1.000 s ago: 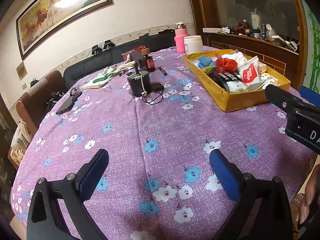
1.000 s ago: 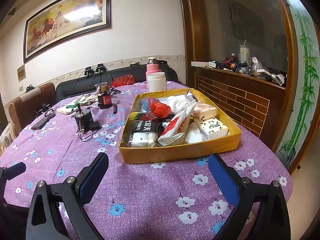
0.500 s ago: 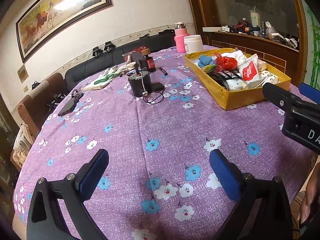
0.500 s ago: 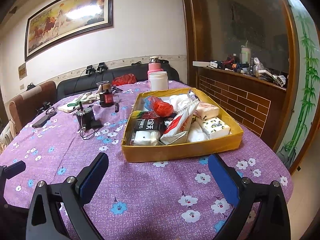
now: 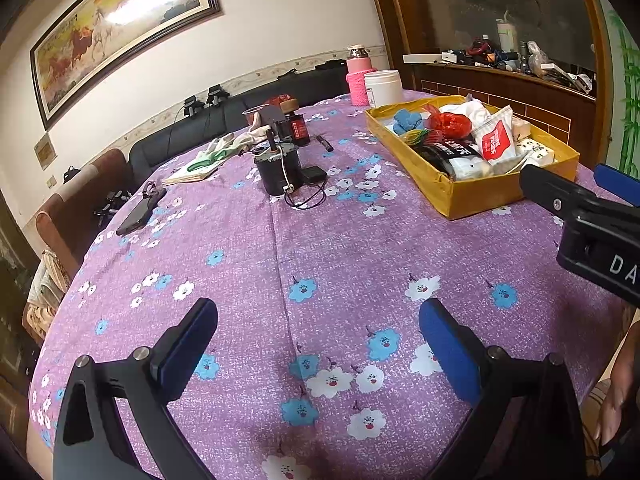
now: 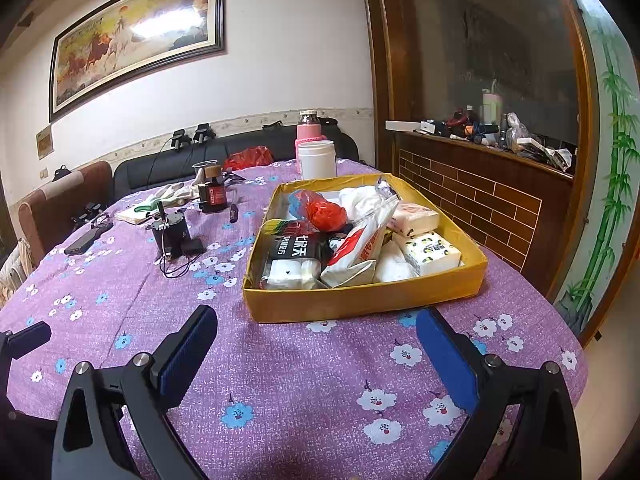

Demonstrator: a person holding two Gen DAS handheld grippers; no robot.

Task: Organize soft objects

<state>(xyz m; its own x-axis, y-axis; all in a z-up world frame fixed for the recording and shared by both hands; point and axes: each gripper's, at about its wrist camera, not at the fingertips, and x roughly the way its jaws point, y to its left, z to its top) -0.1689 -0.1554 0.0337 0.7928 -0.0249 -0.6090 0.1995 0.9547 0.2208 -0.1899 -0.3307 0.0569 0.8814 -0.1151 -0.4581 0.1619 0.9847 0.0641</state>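
A yellow cardboard tray [image 6: 360,300] on the purple flowered tablecloth holds soft packs: a red plastic bag [image 6: 326,214], a black pack [image 6: 294,246], a red-and-white pouch [image 6: 362,246] and tissue packs [image 6: 430,252]. The tray also shows in the left wrist view [image 5: 472,196] at the right. My right gripper [image 6: 316,344] is open and empty, just in front of the tray's near wall. My left gripper [image 5: 318,334] is open and empty over bare cloth, left of the tray. White and green gloves [image 5: 224,150] lie at the far side.
A black device with a cable [image 5: 280,170], a dark bottle [image 5: 296,128], a phone [image 5: 138,214], a pink bottle [image 5: 358,78] and a white jar [image 5: 384,88] stand on the table. A sofa runs behind. A brick-fronted counter [image 6: 480,192] is at the right.
Both grippers have drawn back and risen slightly, so the tray and table items sit a little farther off. Both jaws stay open and empty.
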